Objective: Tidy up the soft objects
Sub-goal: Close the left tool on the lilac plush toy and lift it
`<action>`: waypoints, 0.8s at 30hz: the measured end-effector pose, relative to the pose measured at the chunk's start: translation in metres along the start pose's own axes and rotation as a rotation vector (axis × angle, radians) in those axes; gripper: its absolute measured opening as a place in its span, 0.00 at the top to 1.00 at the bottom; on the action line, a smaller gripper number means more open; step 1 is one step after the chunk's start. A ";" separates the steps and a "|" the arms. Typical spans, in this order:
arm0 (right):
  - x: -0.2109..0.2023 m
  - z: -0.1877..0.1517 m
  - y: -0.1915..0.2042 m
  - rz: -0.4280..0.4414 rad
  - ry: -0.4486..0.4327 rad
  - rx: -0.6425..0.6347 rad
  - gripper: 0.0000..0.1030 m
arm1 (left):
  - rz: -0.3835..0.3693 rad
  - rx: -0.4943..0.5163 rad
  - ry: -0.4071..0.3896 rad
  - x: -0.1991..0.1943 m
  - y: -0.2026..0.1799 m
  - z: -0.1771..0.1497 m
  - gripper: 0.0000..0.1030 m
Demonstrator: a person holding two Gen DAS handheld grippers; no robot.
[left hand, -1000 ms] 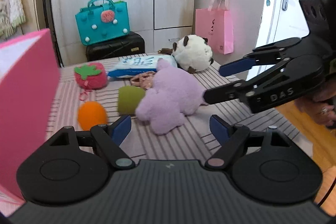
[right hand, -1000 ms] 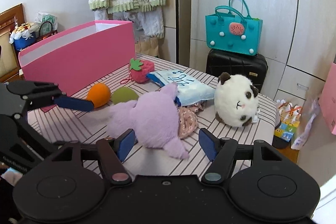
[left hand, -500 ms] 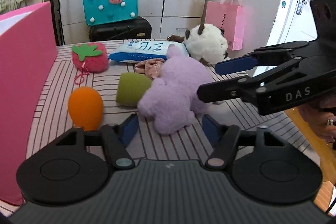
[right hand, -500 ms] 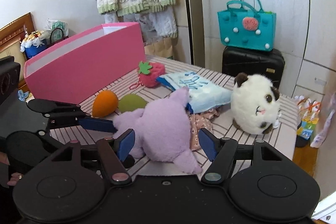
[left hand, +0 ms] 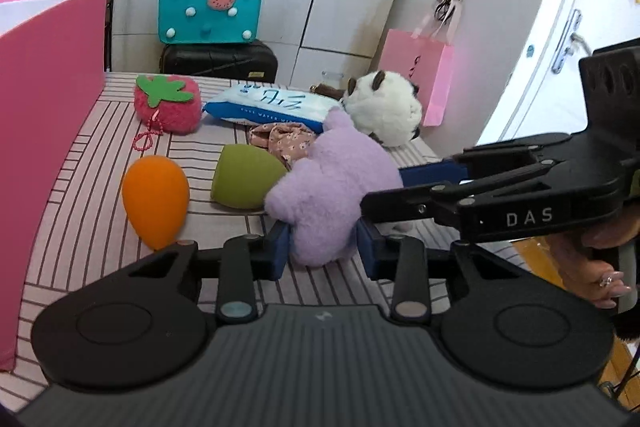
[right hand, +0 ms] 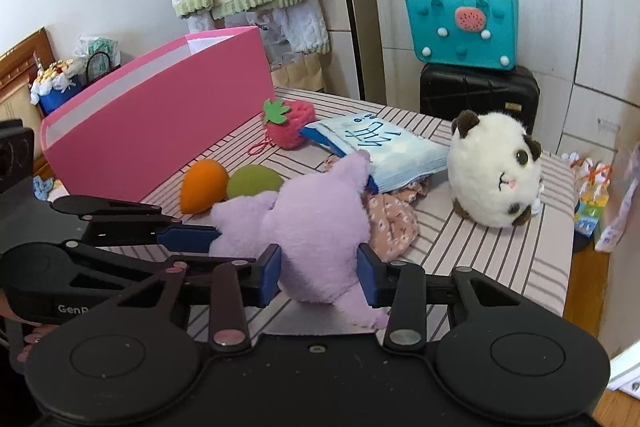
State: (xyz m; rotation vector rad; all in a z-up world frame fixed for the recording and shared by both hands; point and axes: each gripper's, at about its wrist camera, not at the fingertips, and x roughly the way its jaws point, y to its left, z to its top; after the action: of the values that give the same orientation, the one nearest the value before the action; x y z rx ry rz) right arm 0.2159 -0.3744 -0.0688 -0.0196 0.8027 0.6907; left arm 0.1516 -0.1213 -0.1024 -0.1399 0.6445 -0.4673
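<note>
The pink box (right hand: 160, 131) is the biggest thing and stands along one side of the striped table (right hand: 500, 247). In the left wrist view its near wall runs off the edge of the picture.

The purple plush toy (left hand: 332, 187) lies in the middle of the table, with both claws around it from different sides. The left gripper (left hand: 322, 251) has its blue pads on either side of one end of the toy, touching the fur or very close. The right gripper (right hand: 320, 277) does the same at another part, and its pads press into the fur. If either claw truly pinches yet is hard to tell. Part of the toy is hidden behind the claws.

The white panda plush (right hand: 496, 171) sits apart, near the table's far corner. The blue wipes pack (right hand: 384, 147) lies behind the purple toy, and a flowery cloth (right hand: 392, 223) peeks out from under both. The strawberry plush (left hand: 168, 103) is by the box. The green sponge (left hand: 248, 179) touches the purple toy, and the orange sponge (left hand: 156, 199) lies just beside it.
</note>
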 end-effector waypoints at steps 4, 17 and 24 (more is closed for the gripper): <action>-0.010 -0.001 0.010 -0.004 0.018 0.012 0.55 | -0.025 -0.020 -0.012 -0.012 0.004 -0.001 0.71; -0.037 0.000 0.041 0.008 0.120 0.074 0.51 | -0.088 -0.006 0.098 -0.050 0.000 0.002 0.72; -0.045 0.001 0.063 0.039 0.184 0.088 0.48 | -0.113 0.014 0.180 -0.070 0.003 0.007 0.72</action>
State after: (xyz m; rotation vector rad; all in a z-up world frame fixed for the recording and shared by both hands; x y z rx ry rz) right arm 0.1587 -0.3503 -0.0232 0.0124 1.0120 0.6968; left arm 0.1077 -0.0866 -0.0598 -0.1216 0.8127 -0.5977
